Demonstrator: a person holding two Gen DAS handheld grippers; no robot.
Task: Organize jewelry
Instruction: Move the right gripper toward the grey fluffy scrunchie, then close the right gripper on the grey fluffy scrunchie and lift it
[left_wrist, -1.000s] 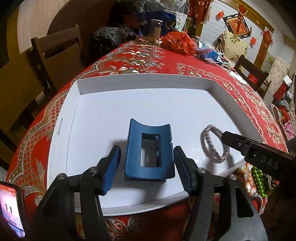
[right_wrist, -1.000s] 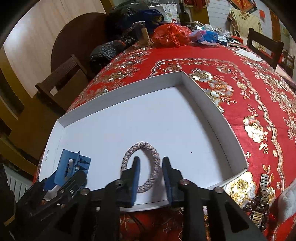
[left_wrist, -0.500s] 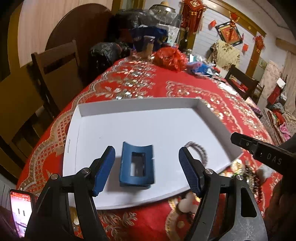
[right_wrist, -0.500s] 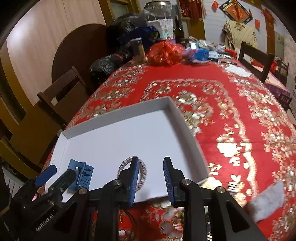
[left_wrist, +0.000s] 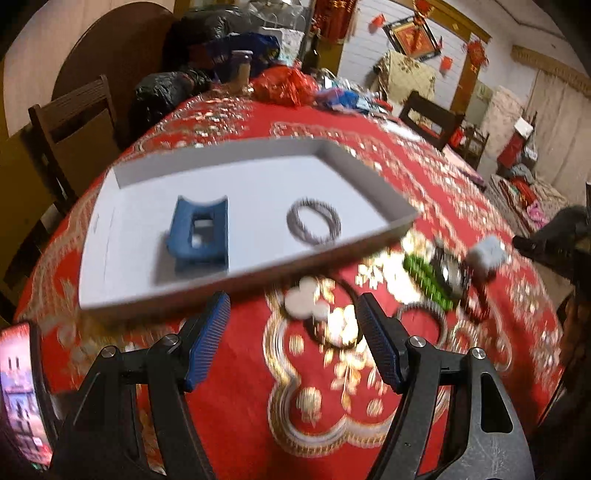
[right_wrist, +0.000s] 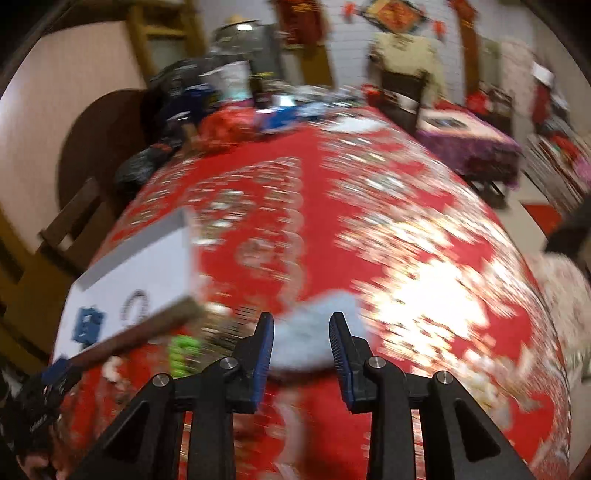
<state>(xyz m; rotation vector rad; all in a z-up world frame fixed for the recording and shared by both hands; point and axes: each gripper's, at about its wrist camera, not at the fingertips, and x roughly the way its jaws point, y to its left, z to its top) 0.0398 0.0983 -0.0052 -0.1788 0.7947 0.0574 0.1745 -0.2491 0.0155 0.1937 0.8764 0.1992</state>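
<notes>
The blue hair clip (left_wrist: 199, 236) lies in the left part of the white tray (left_wrist: 236, 280), its long axis running from the near rim toward the far wall, arched back upward. The braided bracelet (left_wrist: 314, 220) lies flat to its right in the same tray, apart from the clip.

The left gripper (left_wrist: 291, 336) hangs spread wide and empty over the red tablecloth (left_wrist: 236, 387), just outside the tray's near rim; beyond its fingertips lie a white flower-shaped piece (left_wrist: 304, 302) and green beads (left_wrist: 424, 277). The right gripper (right_wrist: 301, 343) is also parted and grips nothing; a pale grey-white object (right_wrist: 306, 343) sits between its fingers, perhaps a fluffy piece, though blur hides whether they touch.

A second ago the left fingers flanked the clip inside the tray and the right straddled the bracelet; both have since pulled back and swung right, leaving those pieces in place.
</notes>
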